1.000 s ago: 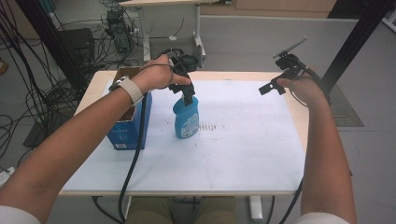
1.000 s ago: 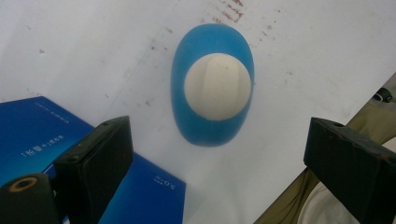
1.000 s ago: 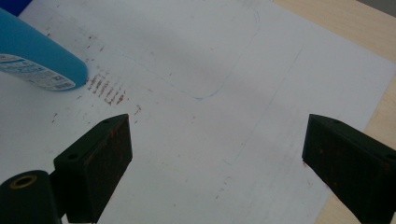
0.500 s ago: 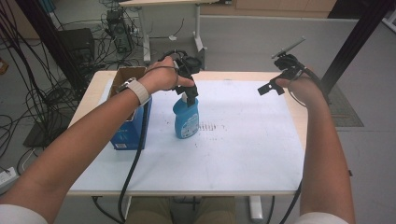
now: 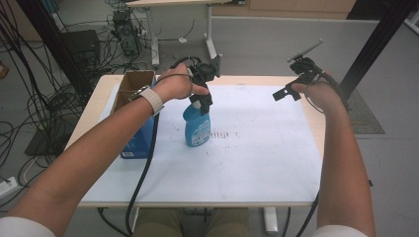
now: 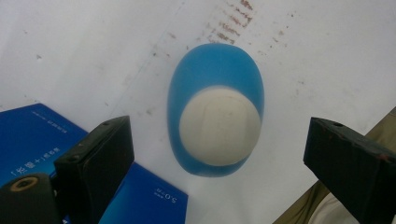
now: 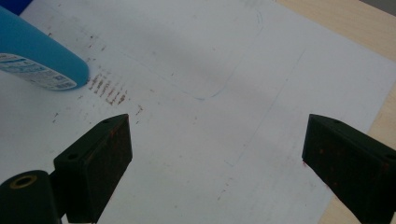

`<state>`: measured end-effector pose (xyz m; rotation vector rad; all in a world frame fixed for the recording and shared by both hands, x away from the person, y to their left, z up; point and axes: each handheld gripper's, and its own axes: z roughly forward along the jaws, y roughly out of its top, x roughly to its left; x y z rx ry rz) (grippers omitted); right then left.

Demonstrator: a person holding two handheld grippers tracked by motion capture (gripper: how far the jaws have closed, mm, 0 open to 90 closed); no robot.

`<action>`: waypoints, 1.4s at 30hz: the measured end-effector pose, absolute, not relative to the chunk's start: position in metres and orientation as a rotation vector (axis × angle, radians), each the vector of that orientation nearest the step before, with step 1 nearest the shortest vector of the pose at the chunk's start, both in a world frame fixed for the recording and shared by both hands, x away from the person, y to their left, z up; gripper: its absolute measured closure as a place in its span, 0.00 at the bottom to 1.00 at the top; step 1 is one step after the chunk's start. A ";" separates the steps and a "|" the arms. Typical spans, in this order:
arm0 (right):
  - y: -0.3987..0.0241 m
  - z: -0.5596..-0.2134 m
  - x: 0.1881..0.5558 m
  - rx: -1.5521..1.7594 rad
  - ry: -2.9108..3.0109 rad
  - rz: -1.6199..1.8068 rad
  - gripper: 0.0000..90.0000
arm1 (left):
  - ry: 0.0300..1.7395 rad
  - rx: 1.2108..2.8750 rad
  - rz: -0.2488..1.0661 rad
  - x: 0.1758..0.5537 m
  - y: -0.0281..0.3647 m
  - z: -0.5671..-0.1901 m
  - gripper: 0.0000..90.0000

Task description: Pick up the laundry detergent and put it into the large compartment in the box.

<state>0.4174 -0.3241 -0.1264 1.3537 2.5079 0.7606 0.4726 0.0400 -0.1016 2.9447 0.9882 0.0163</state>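
Observation:
A blue bottle [image 5: 197, 127] with a white cap [image 6: 219, 126] stands upright on the white sheet [image 5: 257, 148], left of the table's middle. My left gripper [image 5: 204, 102] hangs right over it, pointing straight down. It is open, its black fingers [image 6: 100, 158] wide apart on either side of the cap and not touching it. My right gripper [image 5: 285, 94] is held in the air above the table's far right part, open, with nothing between its fingers [image 7: 98, 158]. In the right gripper view the bottle's base [image 7: 39, 60] shows at the top left.
A blue box [image 5: 137, 138] with an open cardboard top stands just left of the bottle, near the table's left edge. Brown smudges [image 5: 225, 134] mark the sheet beside the bottle. Cables and a second table lie on the floor beyond.
My left forearm has swung slightly to the right while the gripper stays over the bottle. The right gripper has hardly moved.

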 end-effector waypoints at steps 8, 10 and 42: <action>-0.326 -0.127 0.416 1.356 2.505 0.761 0.09 | 0.986 2.945 0.014 0.472 0.039 -0.104 0.10; -0.326 -0.127 0.416 1.359 2.504 0.761 0.09 | 0.988 2.944 0.014 0.473 0.039 -0.104 0.10; -0.327 -0.127 0.416 1.360 2.504 0.760 0.09 | 0.993 2.927 0.005 0.474 0.047 -0.103 0.10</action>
